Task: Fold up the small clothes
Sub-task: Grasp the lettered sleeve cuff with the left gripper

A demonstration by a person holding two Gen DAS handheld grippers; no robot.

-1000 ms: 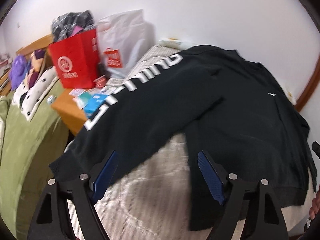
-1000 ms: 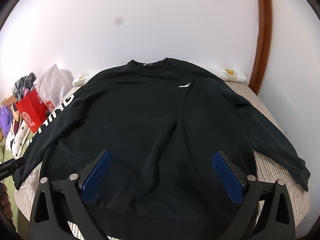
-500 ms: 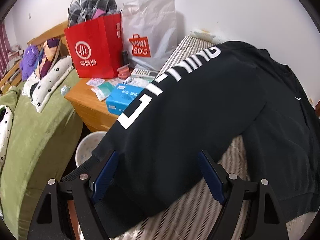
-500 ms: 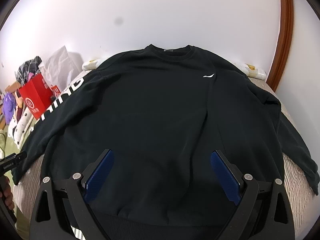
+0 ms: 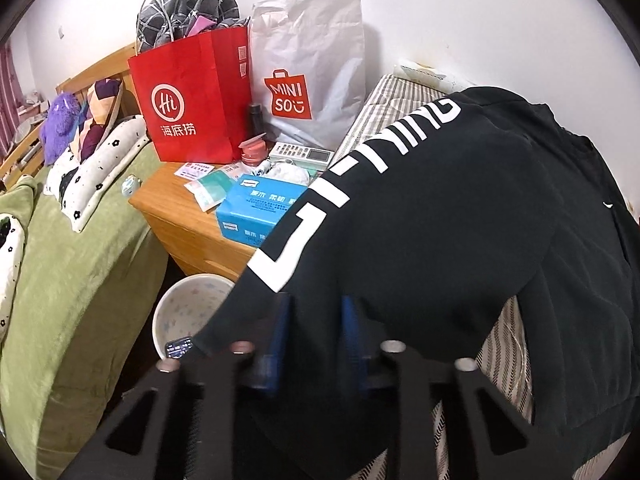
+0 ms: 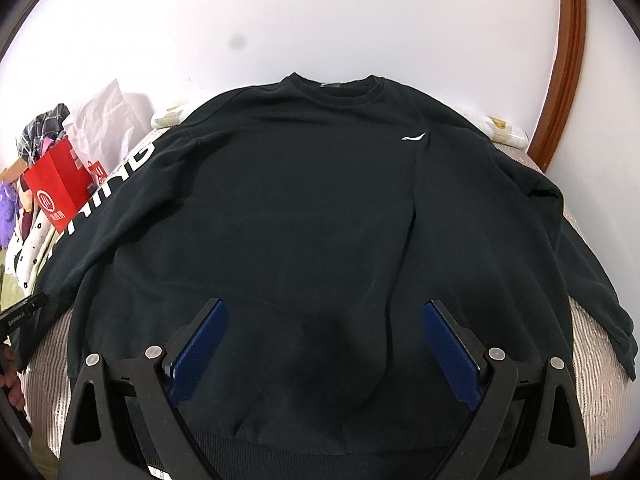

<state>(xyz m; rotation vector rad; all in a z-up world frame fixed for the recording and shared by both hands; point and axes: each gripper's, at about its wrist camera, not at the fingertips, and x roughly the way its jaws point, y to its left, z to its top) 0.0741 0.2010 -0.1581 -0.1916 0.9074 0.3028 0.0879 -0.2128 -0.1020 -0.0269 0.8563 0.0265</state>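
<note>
While the left gripper (image 5: 314, 320) is closing, its blue pads (image 5: 280, 330) stand narrow with the lettered sleeve (image 5: 360, 216) of the black sweatshirt (image 6: 304, 216) between them; whether they already press the cloth is hard to tell, since the fingers are blurred and half buried in dark fabric. That sleeve hangs off the striped bed (image 5: 380, 108), hiding part of a blue tissue box (image 5: 256, 208) and a white bin (image 5: 188, 312) below. Opposite, the right gripper (image 6: 324, 348) hovers spread wide over the lower front, holding nothing. Most of the hem is cut off behind its frame. Spread face up, the sweatshirt has its collar toward the wall, a small white logo on the chest and the plain sleeve (image 6: 592, 280) trailing over the bed's edge.
</note>
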